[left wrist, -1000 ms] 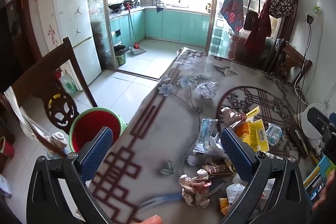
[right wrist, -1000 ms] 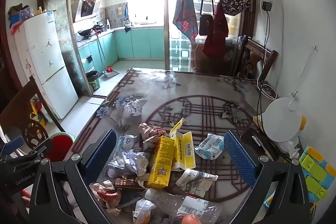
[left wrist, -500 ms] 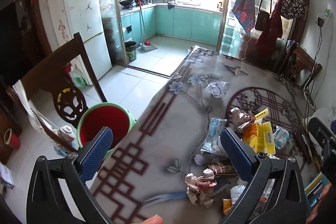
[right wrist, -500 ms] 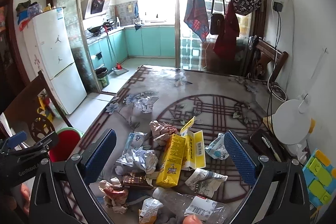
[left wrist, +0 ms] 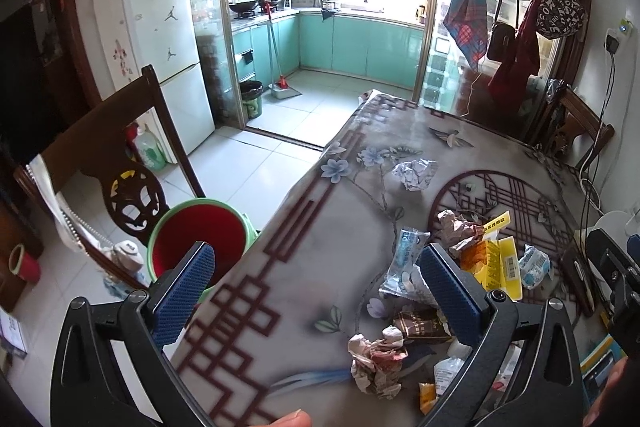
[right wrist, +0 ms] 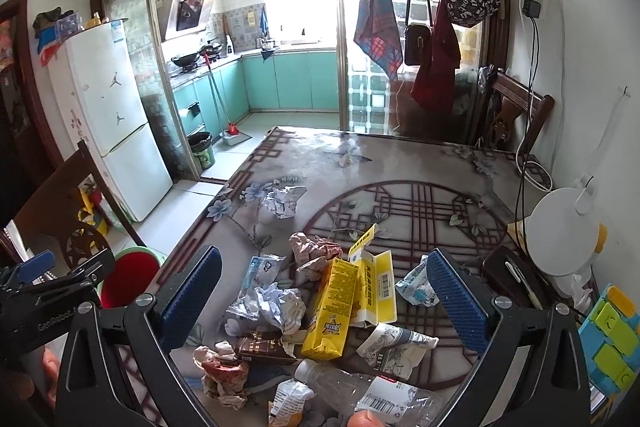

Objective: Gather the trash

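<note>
Both cameras look forward between their own spread blue-padded fingers, down across the table (right wrist: 400, 163) toward the kitchen at 12 o'clock. The left view sits over the table's left edge, the red bucket (left wrist: 188, 239) at 9 o'clock. The right view hangs nearer the litter. Both share the yellow carton (right wrist: 332, 311) (left wrist: 480, 259).

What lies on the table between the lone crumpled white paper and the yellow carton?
In the right wrist view, a crumpled brownish paper wad lies between the white paper and the yellow carton.
</note>
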A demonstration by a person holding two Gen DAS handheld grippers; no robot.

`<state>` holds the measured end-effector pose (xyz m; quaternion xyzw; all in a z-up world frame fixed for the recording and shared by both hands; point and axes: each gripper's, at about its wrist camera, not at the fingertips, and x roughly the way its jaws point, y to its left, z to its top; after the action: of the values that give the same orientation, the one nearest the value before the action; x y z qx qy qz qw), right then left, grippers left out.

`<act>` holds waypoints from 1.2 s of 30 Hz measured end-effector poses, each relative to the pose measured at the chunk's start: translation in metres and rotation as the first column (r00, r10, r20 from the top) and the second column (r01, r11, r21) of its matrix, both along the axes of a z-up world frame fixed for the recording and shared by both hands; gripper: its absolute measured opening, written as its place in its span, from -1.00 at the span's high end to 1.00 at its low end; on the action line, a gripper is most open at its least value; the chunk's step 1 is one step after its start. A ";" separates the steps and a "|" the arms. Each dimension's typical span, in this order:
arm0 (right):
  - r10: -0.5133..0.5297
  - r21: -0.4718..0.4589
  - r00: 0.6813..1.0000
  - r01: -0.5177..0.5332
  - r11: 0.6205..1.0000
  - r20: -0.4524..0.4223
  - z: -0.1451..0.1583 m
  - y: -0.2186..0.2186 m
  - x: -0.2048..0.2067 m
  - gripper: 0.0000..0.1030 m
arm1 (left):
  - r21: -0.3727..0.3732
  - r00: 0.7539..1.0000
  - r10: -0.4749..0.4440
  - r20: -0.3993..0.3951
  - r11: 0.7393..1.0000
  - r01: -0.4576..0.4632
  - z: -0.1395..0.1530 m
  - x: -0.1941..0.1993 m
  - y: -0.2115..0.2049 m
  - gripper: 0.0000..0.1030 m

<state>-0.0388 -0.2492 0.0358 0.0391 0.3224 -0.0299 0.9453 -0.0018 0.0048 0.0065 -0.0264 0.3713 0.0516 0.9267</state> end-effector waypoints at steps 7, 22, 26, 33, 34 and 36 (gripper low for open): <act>-0.016 -0.006 1.000 0.016 1.000 0.002 0.001 -0.004 -0.002 -1.00 | 0.008 1.000 -0.013 -0.004 1.000 0.013 0.001 0.001 -0.009 -1.00; -0.051 -0.002 0.999 0.051 0.999 -0.003 0.000 -0.017 -0.003 -1.00 | 0.007 0.999 -0.041 -0.012 0.999 0.041 0.000 0.006 -0.022 -0.99; -0.046 -0.003 0.999 0.046 0.999 -0.003 0.000 -0.018 -0.002 -1.00 | 0.009 0.999 -0.038 -0.013 0.999 0.038 0.000 0.007 -0.022 -0.99; -0.033 -0.009 0.999 0.033 0.999 -0.014 -0.006 -0.014 0.004 -1.00 | 0.008 0.999 -0.027 -0.017 1.000 0.028 -0.002 0.011 -0.020 -0.99; -0.028 -0.003 0.999 0.028 1.000 -0.017 -0.006 -0.014 0.005 -1.00 | 0.007 0.999 -0.027 -0.019 1.000 0.027 -0.003 0.012 -0.019 -0.99; -0.023 0.007 0.999 0.023 1.000 -0.022 -0.008 -0.014 0.007 -1.00 | 0.003 0.999 -0.027 -0.025 1.000 0.027 -0.005 0.013 -0.018 -0.99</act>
<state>-0.0321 -0.2637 0.0275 0.0460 0.3326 -0.0400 0.9411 0.0111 -0.0137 0.0019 -0.0194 0.3830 0.0399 0.9227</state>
